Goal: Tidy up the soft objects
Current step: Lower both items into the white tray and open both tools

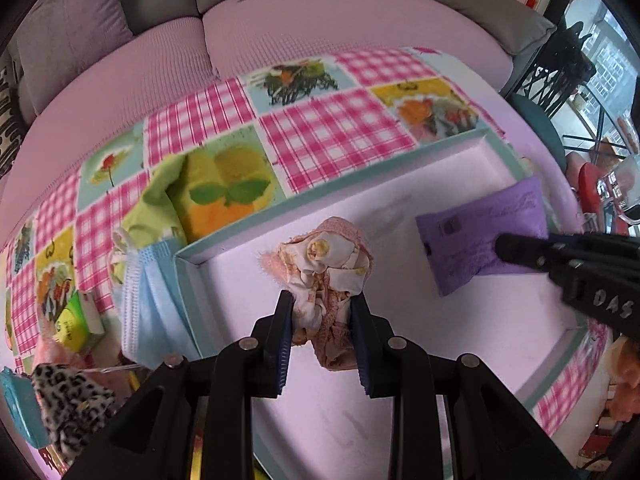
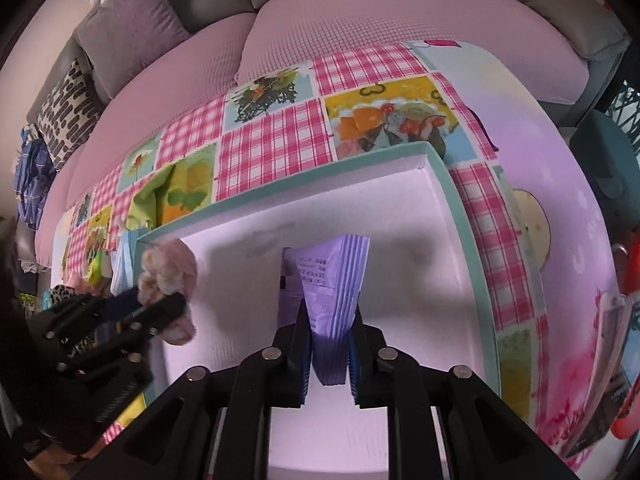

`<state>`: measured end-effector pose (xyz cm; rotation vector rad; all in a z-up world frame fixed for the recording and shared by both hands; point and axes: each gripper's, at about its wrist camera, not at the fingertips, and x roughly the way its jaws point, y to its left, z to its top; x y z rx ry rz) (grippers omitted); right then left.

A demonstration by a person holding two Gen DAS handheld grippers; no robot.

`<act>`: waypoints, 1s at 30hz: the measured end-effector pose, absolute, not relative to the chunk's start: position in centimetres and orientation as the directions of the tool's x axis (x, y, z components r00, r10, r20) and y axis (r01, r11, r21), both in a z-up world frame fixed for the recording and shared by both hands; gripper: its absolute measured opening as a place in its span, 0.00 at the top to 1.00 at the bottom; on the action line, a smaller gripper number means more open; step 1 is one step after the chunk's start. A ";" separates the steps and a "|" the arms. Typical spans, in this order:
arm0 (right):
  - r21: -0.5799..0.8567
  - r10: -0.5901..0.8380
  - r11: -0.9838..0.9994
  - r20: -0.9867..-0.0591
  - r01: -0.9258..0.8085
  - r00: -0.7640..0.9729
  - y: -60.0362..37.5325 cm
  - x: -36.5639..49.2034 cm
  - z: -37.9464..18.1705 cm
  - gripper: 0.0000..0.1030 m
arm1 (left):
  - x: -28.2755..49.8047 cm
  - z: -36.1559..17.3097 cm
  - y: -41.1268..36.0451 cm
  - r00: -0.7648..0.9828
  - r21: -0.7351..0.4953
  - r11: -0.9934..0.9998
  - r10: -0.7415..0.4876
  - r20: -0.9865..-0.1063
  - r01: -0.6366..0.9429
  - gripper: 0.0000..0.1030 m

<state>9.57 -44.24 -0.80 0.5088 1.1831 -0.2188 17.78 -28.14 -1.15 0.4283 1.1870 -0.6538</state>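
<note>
A crumpled pink floral cloth hangs between the pads of my left gripper, which is shut on it just above the floor of a white box with a teal rim. In the right wrist view the same cloth and left gripper sit over the box's left corner. My right gripper is shut on a purple packet with printed text, held upright over the box. From the left wrist, the packet shows at the right with the right gripper on it.
The box lies on a pink checked tablecloth in front of a pink sofa. Left of the box lie a blue face mask, a green cloth, a leopard-print item and a small green carton.
</note>
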 end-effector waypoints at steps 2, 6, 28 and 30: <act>0.263 0.100 0.872 -0.922 0.414 0.374 -44.4 9.8 -0.7 0.81 | 18.0 -1.6 -28.1 0.228 -0.023 0.746 -0.232 -0.946 0.666 0.71; 0.240 0.085 0.876 -0.931 0.417 0.356 -44.6 10.2 -0.9 0.72 | 18.5 -1.7 -27.7 0.225 -0.025 0.758 -0.224 -0.948 0.651 0.65; 0.150 0.022 0.904 -0.952 0.401 0.305 -43.2 7.7 -0.4 0.22 | 18.7 1.2 -25.0 0.328 0.026 0.846 -0.179 -0.928 0.533 0.18; 0.146 0.023 0.908 -0.953 0.392 0.302 -42.6 7.3 0.0 0.21 | 18.5 1.8 -24.5 0.336 0.025 0.852 -0.179 -0.925 0.523 0.15</act>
